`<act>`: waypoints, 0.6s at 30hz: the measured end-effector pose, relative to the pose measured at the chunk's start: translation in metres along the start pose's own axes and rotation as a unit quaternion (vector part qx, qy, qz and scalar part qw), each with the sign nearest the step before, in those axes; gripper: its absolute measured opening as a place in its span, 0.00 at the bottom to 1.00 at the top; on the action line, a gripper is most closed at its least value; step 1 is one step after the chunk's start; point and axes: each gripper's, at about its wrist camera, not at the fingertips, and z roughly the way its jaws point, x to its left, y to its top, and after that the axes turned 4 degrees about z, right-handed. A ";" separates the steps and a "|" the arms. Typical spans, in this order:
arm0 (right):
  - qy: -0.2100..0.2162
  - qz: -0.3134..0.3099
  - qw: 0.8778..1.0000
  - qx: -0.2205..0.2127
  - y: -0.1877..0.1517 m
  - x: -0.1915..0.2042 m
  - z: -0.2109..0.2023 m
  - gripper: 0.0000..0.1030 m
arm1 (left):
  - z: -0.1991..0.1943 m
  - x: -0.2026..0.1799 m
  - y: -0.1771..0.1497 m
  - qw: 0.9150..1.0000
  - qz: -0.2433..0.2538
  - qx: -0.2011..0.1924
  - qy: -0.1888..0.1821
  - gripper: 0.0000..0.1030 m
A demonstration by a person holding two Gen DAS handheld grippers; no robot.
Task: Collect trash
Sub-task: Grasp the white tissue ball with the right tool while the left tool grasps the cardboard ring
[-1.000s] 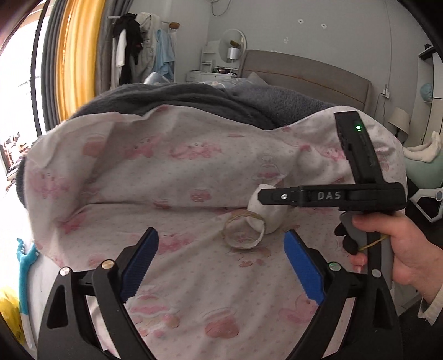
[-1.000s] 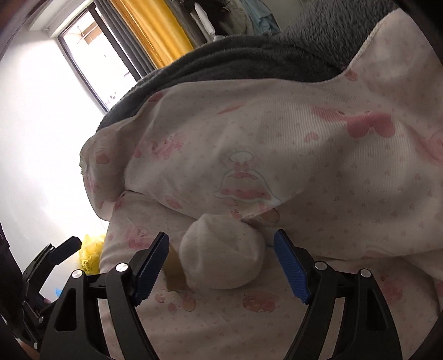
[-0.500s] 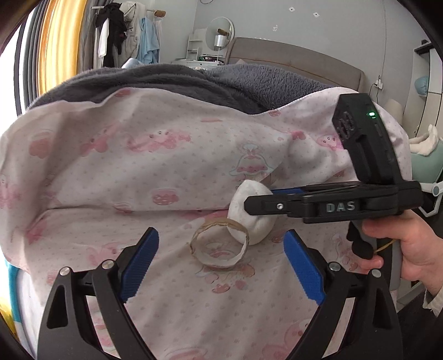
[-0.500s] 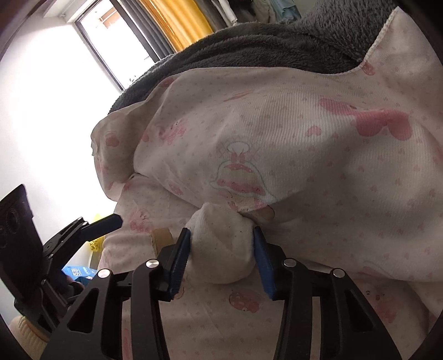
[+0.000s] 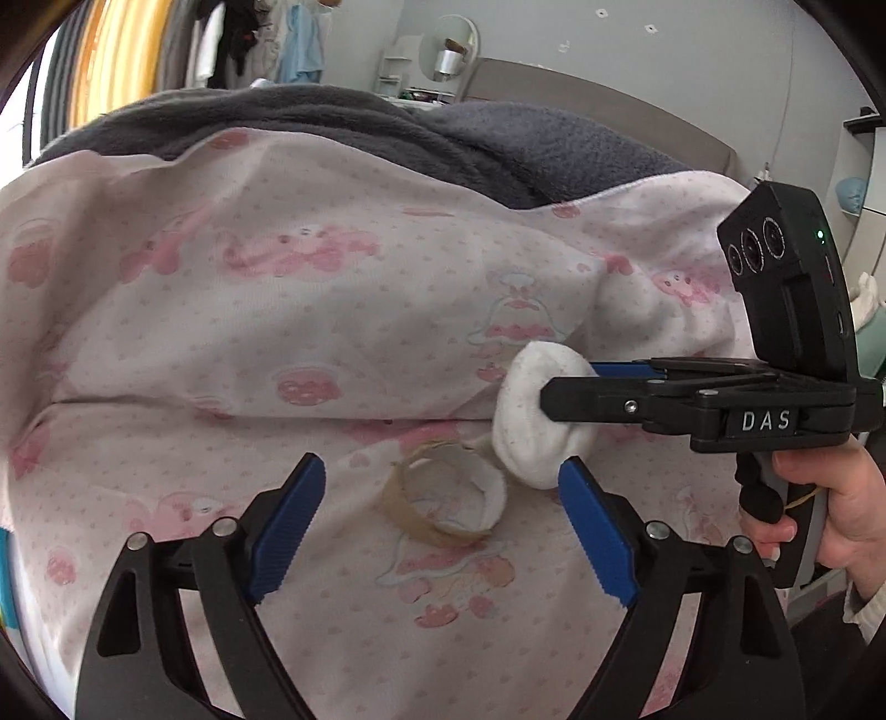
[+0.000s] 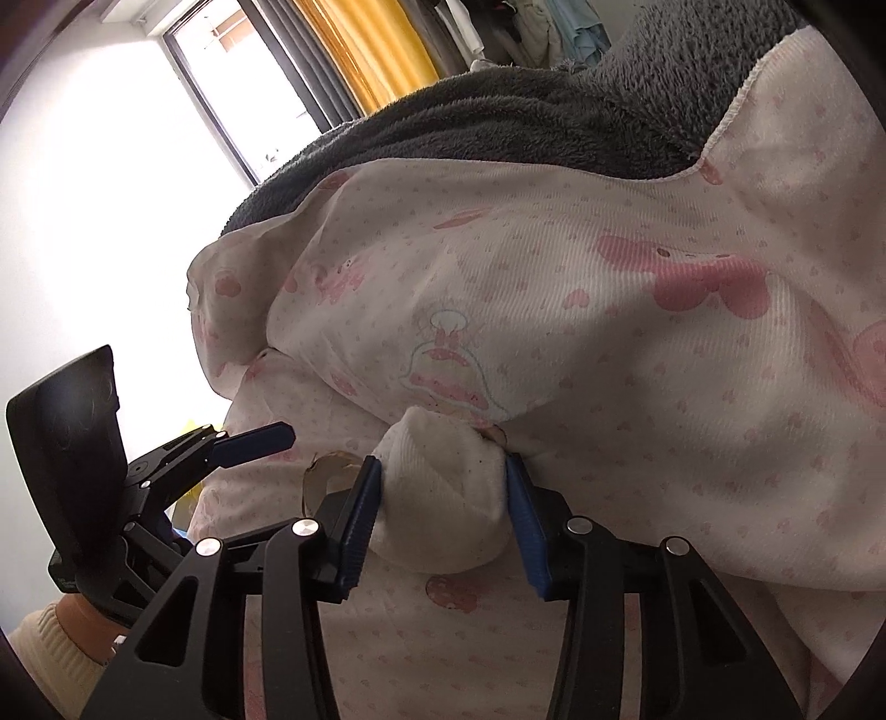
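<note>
A white balled-up sock or cloth wad (image 6: 443, 498) lies on the pink-patterned bedsheet (image 5: 277, 332). My right gripper (image 6: 443, 504) is shut on the wad; it also shows in the left wrist view (image 5: 526, 426), with the right gripper's fingers (image 5: 587, 396) around it. A brown empty tape ring (image 5: 448, 501) lies on the sheet just left of the wad; its edge shows in the right wrist view (image 6: 324, 471). My left gripper (image 5: 443, 520) is open, with its jaws on either side of the ring, close above the sheet.
A dark grey fleece blanket (image 5: 332, 127) is heaped behind the sheet. A grey headboard (image 5: 581, 105) and a dresser with a mirror (image 5: 448, 55) stand at the back. A window (image 6: 111, 194) and yellow curtain (image 6: 365, 50) are on the left.
My right gripper has closed on the white wad and lifted it slightly. My left gripper has moved forward, so the tape ring now sits between its open jaws.
</note>
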 end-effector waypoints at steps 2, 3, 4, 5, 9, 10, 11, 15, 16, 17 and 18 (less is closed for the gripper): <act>-0.001 0.001 1.000 -0.003 0.000 -0.002 -0.003 0.45 | 0.003 -0.004 0.000 1.000 0.007 0.005 -0.004 0.85; -0.001 0.001 1.000 -0.005 0.001 -0.003 -0.005 0.45 | 0.005 -0.006 0.000 1.000 0.010 0.007 -0.007 0.85; -0.002 0.001 1.000 -0.007 0.002 -0.003 -0.007 0.45 | 0.006 -0.009 -0.001 1.000 0.016 0.010 -0.006 0.85; -0.003 0.000 1.000 -0.010 0.002 -0.003 -0.009 0.45 | 0.008 -0.012 -0.001 1.000 0.022 0.013 -0.003 0.85; -0.014 -0.010 1.000 -0.019 0.004 0.000 -0.018 0.45 | 0.015 -0.016 -0.001 0.999 0.029 0.026 0.002 0.78; -0.017 -0.013 1.000 -0.020 0.005 0.001 -0.019 0.45 | 0.016 -0.016 -0.001 0.999 0.028 0.029 0.004 0.77; -0.023 -0.017 0.999 -0.021 0.005 0.001 -0.022 0.45 | 0.018 -0.016 -0.001 0.999 0.029 0.032 0.005 0.75; -0.041 -0.028 0.998 -0.024 0.004 0.001 -0.031 0.45 | 0.025 -0.017 -0.002 0.998 0.030 0.048 0.021 0.67; -0.046 -0.031 0.998 -0.023 0.003 0.000 -0.032 0.45 | 0.028 -0.016 -0.002 0.998 0.030 0.053 0.028 0.63; -0.048 -0.032 0.998 -0.022 0.002 -0.001 -0.034 0.45 | 0.030 -0.015 -0.003 0.997 0.028 0.057 0.036 0.58; -0.050 -0.032 0.998 -0.021 0.001 -0.002 -0.036 0.44 | 0.031 -0.015 -0.003 0.997 0.028 0.059 0.042 0.55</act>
